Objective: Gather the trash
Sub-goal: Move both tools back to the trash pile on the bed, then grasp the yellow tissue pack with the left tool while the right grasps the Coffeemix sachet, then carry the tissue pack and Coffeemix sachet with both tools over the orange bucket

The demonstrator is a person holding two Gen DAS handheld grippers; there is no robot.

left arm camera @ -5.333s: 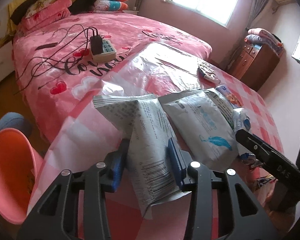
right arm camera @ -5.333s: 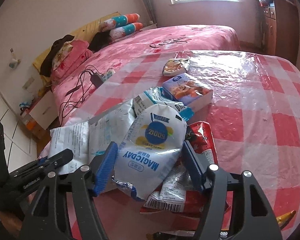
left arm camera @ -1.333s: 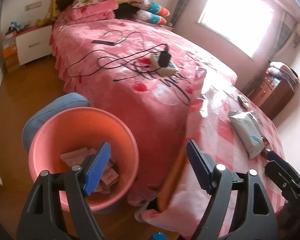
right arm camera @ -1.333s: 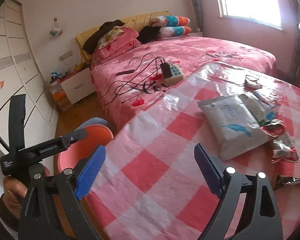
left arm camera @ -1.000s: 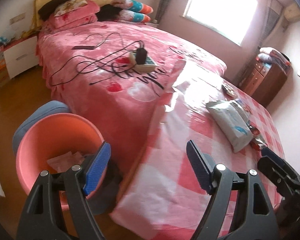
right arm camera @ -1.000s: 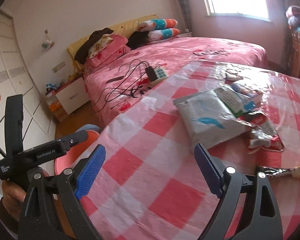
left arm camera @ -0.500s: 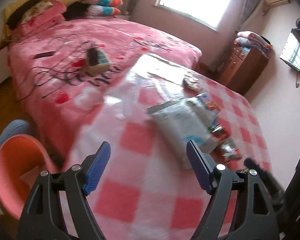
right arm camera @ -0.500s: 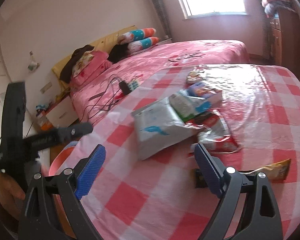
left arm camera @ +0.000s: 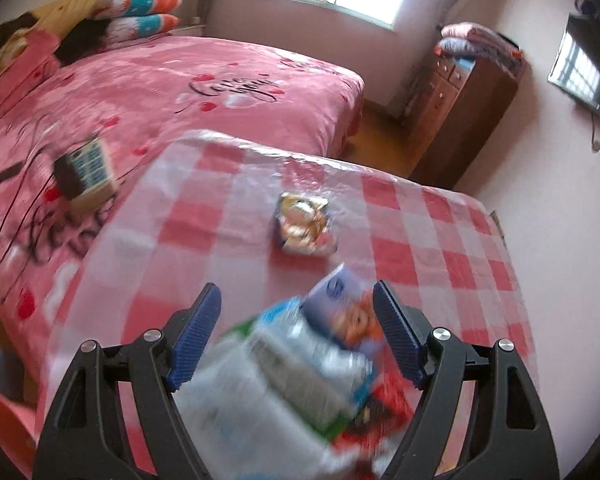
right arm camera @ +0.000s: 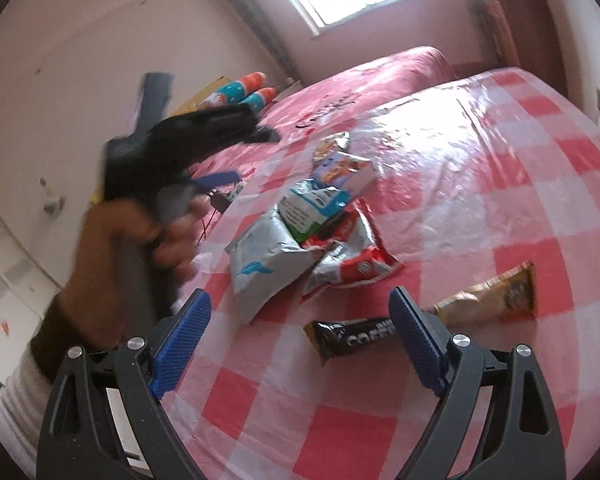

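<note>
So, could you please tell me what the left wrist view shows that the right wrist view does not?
Only the left wrist view shows the dresser, the wall screen, the power strip on the bed and the bin's rim. Only the right wrist view shows the coffee bar, the tan packet and the hand holding the left tongs. Both show the checked table, the box and the white bag.

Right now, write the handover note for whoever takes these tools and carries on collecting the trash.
Left tool: open, empty, above the wrapper pile.
Right tool: open, empty, over the table near the black coffee bar.
On the checked tablecloth: white pouch, red bag, small box, tan packet, gold packet.
Bin: at the table's left edge, contents hidden.
Left: all the wrappers listed.
</note>
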